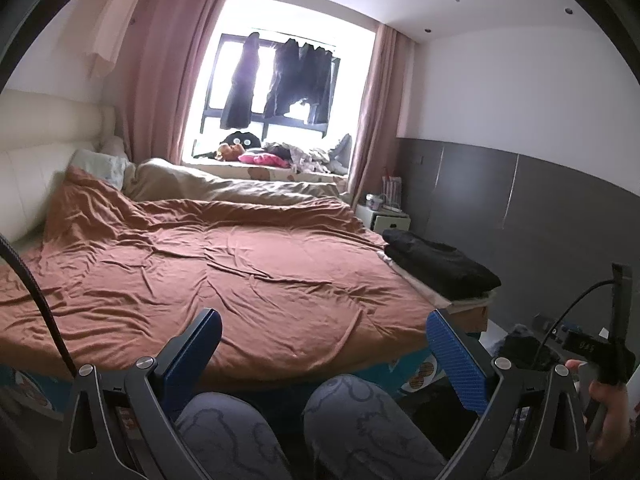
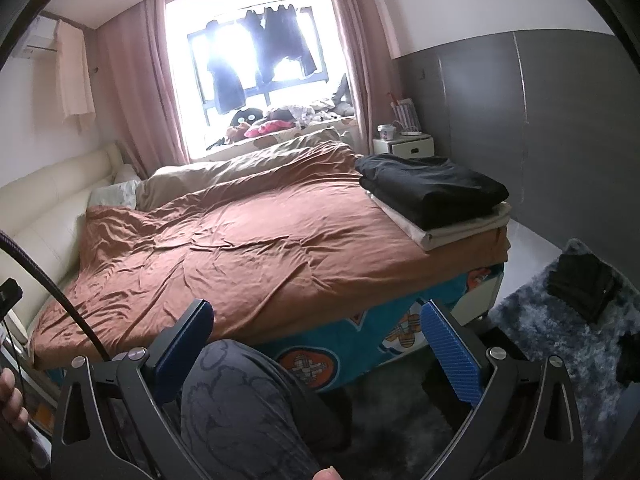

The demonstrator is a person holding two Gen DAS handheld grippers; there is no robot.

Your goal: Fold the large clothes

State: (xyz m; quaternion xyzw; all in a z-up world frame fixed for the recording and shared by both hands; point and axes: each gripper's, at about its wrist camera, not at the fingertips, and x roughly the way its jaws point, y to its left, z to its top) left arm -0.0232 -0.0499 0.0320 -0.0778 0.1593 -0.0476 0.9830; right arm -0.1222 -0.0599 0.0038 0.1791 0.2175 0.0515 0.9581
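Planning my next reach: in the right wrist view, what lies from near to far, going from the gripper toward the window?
right gripper, open → person's knee → brown duvet → beige duvet → soft toys and clothes on the sill → dark clothes hanging at the window.

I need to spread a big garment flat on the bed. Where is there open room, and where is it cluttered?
The widest free patch is the middle of the brown duvet, between the cream headboard and the folded stack at the far corner of the foot end. The window ledge is crowded with toys and clothes. Both grippers, left and right, are open and empty.
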